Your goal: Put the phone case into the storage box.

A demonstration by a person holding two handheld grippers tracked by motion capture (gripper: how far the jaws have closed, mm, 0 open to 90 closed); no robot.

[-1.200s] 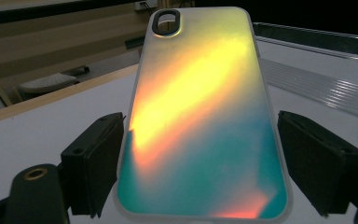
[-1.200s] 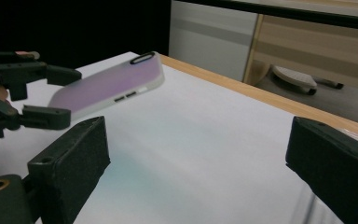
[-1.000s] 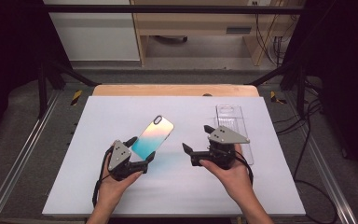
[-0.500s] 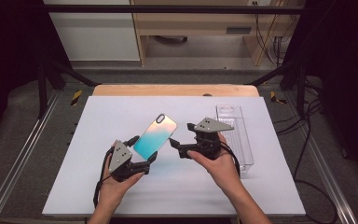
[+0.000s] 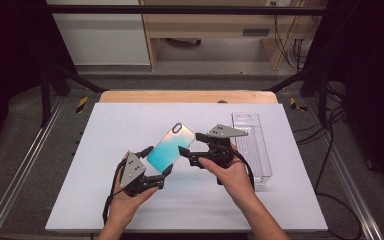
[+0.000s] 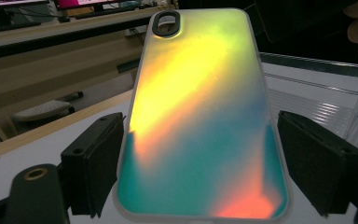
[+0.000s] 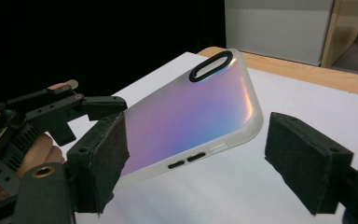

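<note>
Two grippers now meet at one phone case (image 5: pixel 170 147), which is lifted off the white table (image 5: pixel 105 125) near its middle, tilted, camera hole pointing away from the person. Its iridescent back reads teal from above, yellow and orange in the left gripper view (image 6: pixel 200 116).

The left gripper (image 5: pixel 156 160) carries the case by its lower end; its jaws stand on either side of the case's long edges, and whether both pads press the edges I cannot tell for certain, though the lifted case suggests a grip. The right gripper (image 5: pixel 189 150), a second ago over by the clear tray (image 5: pixel 260 150) at the table's right, has swung leftward and now points at the case's right edge, jaws spread wide. In its own view the case (image 7: pixel 191 121) lies between the pads, the side buttons facing the camera, one pad near, the other well apart.

That looks like the start of a handover or a two-handed regrip, with closing the right jaws next.
</note>
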